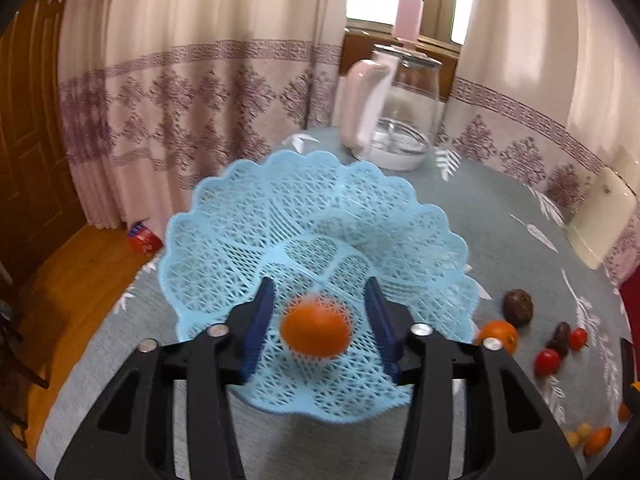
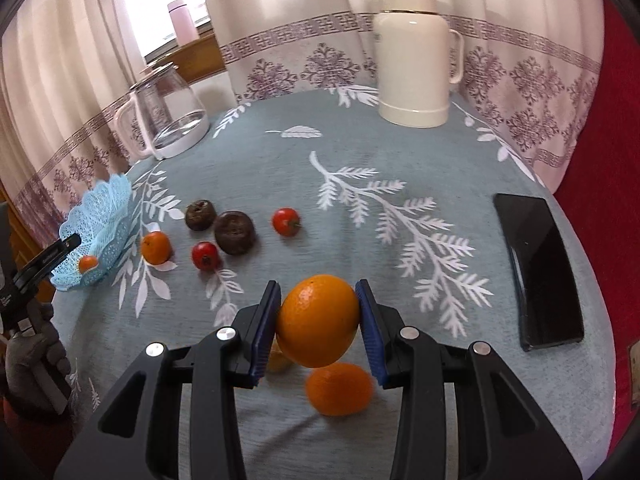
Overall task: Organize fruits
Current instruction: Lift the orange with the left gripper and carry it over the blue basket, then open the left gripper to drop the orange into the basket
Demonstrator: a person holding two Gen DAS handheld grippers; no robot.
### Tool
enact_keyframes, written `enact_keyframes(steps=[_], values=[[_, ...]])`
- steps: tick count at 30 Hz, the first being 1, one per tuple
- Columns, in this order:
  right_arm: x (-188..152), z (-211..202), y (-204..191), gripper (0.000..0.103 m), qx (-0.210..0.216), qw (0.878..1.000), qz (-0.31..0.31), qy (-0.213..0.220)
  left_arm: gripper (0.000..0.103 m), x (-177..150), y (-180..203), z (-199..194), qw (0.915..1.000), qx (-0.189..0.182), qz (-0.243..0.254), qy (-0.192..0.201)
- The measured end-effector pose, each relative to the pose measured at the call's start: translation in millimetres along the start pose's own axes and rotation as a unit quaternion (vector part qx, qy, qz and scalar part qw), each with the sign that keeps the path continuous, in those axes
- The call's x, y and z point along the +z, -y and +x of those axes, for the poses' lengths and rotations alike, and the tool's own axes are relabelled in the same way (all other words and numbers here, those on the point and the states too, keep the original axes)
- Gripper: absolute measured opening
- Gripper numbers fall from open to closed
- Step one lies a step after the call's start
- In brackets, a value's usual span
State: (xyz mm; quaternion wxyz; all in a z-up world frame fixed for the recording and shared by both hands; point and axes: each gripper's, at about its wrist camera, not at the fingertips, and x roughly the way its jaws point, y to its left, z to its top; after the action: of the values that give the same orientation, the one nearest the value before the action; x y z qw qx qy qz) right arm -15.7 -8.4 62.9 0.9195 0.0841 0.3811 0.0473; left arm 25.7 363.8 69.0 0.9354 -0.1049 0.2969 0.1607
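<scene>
A light blue lattice basket sits on the blue-grey tablecloth. My left gripper hangs open over it, and a blurred orange lies on the basket floor between the spread fingers without touching them. In the right wrist view my right gripper is shut on a large orange, held above the cloth. Under it lie another orange and a small yellowish fruit. Between there and the basket lie a tangerine, two red fruits and two dark brown fruits.
A glass kettle stands at the back left and a cream thermos at the back. A black phone lies at the right. Curtains hang behind the table. A gloved hand holds the left gripper at the table's left edge.
</scene>
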Motion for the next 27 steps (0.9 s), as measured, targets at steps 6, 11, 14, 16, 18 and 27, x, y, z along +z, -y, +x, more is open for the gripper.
enact_keyframes(steps=[6,11,14,16,18,27], values=[[7,7,-30,0.039,0.022,0.999,-0.026,0.0,0.081,-1,-10,-10,0.9966,0.059,-0.011,0.056],[16,14,-65,0.039,0.053,0.997,-0.054,-0.001,0.082,1,-16,-18,0.9901,0.1,-0.023,0.096],[26,20,-93,0.039,0.081,0.994,-0.072,-0.002,0.083,0,-18,-18,0.9872,0.117,-0.026,0.105],[33,24,-115,0.039,0.098,0.991,-0.092,0.003,0.083,-1,-22,-17,0.9858,0.127,-0.035,0.104],[38,28,-136,0.039,0.111,0.988,-0.109,0.005,0.083,-2,-26,-17,0.9852,0.13,-0.044,0.103],[56,73,-223,0.039,0.168,0.975,-0.146,-0.022,0.084,-3,-40,-19,0.9803,0.147,-0.077,0.107]])
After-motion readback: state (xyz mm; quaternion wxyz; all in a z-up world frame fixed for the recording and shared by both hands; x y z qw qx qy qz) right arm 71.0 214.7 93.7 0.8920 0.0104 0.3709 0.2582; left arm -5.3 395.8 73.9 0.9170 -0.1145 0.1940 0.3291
